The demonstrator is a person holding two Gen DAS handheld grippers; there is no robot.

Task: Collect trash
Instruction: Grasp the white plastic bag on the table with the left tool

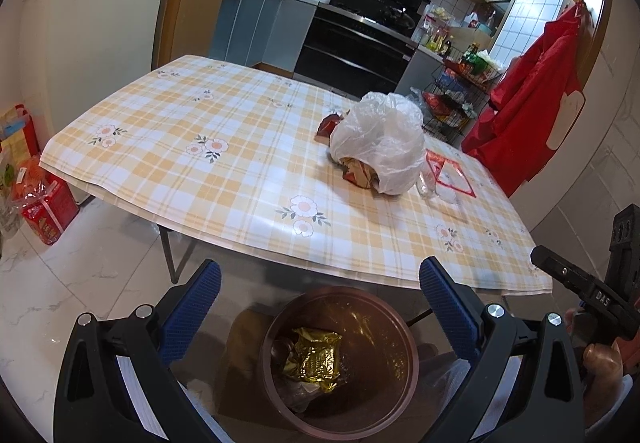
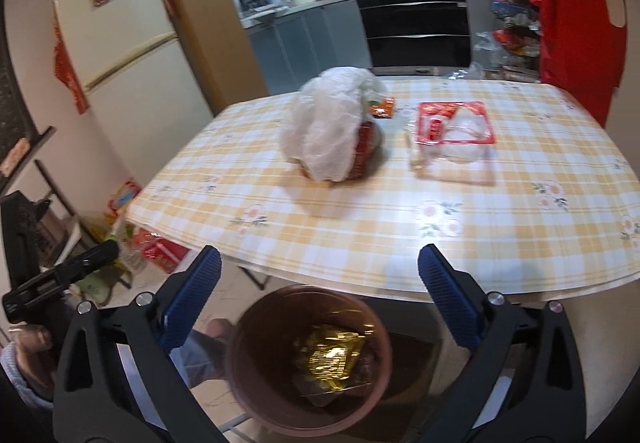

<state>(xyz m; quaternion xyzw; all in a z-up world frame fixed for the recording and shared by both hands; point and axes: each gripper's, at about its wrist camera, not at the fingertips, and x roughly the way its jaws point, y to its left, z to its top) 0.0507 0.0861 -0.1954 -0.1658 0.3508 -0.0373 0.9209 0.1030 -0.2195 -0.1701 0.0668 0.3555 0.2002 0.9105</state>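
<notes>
Right wrist view is showing the right gripper (image 2: 320, 299) and left gripper (image 1: 320, 307) both gaping empty over the round brown bin (image 2: 256, 395); the crumpled white plastic bag (image 2: 332, 123), lying mid-table, is looking light, soft, slippery: pinch its bunched top.

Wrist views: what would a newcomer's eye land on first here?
The gold foil wrapper lying in the brown bin on the floor, framed by both open grippers' blue fingers. Then the white plastic bag on the checked tablecloth, a red-edged clear packet beside it.
</notes>
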